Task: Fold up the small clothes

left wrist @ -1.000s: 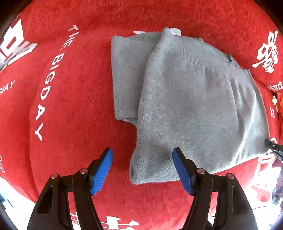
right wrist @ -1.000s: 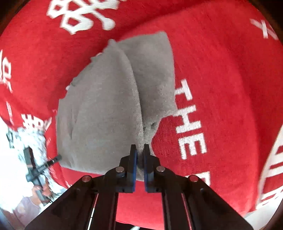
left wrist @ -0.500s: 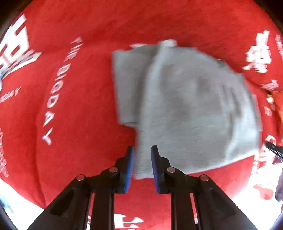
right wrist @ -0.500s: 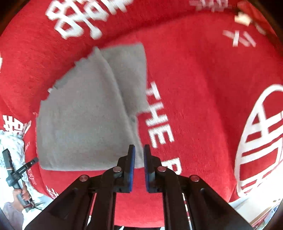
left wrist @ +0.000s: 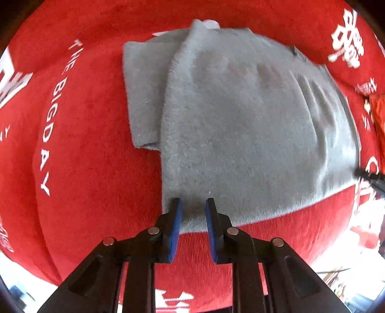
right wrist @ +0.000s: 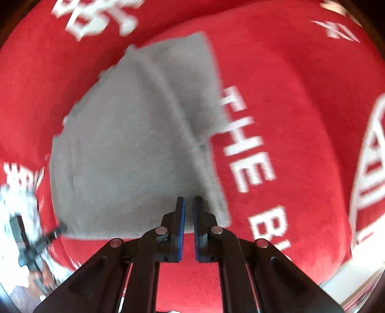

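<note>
Flat on a red pile cloth with white lettering (left wrist: 79,149) lies the grey fleecy folded garment (left wrist: 240,125), its main body a broad rounded panel and a narrower folded part showing along its left side in the left wrist view; a small white tag (left wrist: 211,23) peeps out at the far edge; the words "THE BIGDAY" run down the cloth just to the left of the garment. At the garment's near left corner sits the left gripper (left wrist: 193,203), black-armed with blue pads; its fingers are drawn close with a narrow gap between them, and the tips overlap the grey hem, though whether the fabric is actually caught between the pads I cannot tell. Over in the right wrist view, which is blurred, the same garment (right wrist: 125,149) spreads away to the left and ahead, with a raised fold line running from the far edge down toward the near right corner; the right gripper (right wrist: 189,201) has its blue pads nearly together, a thin slit between them, tips at the garment's near edge close to that corner; again a grip on the cloth cannot be made out. White letters "THE B" (right wrist: 245,149) lie just right of the garment.
</note>
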`<state>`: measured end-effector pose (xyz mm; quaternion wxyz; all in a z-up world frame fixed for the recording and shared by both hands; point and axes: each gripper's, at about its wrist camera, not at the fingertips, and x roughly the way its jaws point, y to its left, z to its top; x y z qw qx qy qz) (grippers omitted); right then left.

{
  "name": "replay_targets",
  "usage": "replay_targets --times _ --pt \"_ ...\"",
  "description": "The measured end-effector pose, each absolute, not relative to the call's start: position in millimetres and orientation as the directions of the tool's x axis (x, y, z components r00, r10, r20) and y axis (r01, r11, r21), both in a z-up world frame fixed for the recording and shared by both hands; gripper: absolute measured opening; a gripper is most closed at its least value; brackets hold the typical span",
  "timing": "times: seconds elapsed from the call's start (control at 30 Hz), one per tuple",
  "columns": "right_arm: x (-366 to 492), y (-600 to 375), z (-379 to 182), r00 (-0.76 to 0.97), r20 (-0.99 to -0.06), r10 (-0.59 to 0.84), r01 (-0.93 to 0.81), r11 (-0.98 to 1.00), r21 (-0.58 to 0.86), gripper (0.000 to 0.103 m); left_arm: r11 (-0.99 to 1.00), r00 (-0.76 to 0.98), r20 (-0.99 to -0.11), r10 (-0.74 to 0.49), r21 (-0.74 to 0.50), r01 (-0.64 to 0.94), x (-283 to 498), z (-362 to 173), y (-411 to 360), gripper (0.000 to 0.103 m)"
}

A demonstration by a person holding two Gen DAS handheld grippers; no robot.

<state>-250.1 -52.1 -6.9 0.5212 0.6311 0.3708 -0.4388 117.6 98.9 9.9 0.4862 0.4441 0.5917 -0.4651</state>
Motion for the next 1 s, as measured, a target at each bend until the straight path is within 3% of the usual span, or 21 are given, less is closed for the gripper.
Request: replay_targets --times 0.17,0.43,0.53,0.6,0.7,0.73,0.8,0.83,0.93,1.0 --pt "-243 -42 27 0.360 -0.925 -0.124 0.891 -0.249 0.380 0.013 0.057 -0.068 -0.986 0.155 -0.060 0.997 90 12 81 0.022" --pt "-171 -37 46 0.407 -0.905 -0.123 0.884 -0.198 0.425 0.013 -0.026 -0.028 -0.975 0.220 -0.034 0.999 50 16 57 0.022" --pt "-153 -33 55 0.402 -0.909 -0.110 0.898 -0.144 0.415 0.026 -0.058 -0.031 -0.974 0.222 -0.045 0.997 35 23 51 0.022" --pt "-142 -32 62 0.392 -0.913 -0.113 0.908 -0.117 0.403 0.051 -0.082 -0.031 -0.977 0.212 -0.049 0.995 24 31 47 0.022" --pt "-133 -31 67 0.401 -0.909 -0.115 0.905 -0.102 0.412 0.053 -0.087 -0.035 -0.980 0.197 -0.053 0.995 15 39 47 0.023" --pt "-131 -32 69 0.398 -0.911 -0.113 0.908 -0.096 0.408 0.054 -0.081 -0.039 -0.979 0.198 -0.056 0.995 11 42 48 0.027" --pt "-127 -33 70 0.390 -0.914 -0.109 0.913 -0.087 0.400 0.059 -0.061 -0.050 -0.980 0.190 -0.063 0.996 11 45 45 0.087" --pt "-127 -34 71 0.386 -0.916 -0.106 0.915 -0.084 0.396 0.061 -0.052 -0.043 -0.986 0.163 -0.052 0.997 13 50 43 0.095" --pt "-126 -34 71 0.386 -0.917 -0.103 0.915 -0.085 0.394 0.070 -0.058 -0.036 -0.993 0.116 -0.043 0.997 10 61 40 0.098" --pt "-123 -36 68 0.394 -0.913 -0.105 0.911 -0.087 0.403 0.085 -0.056 -0.031 -0.995 0.099 -0.037 0.998 8 65 39 0.098"
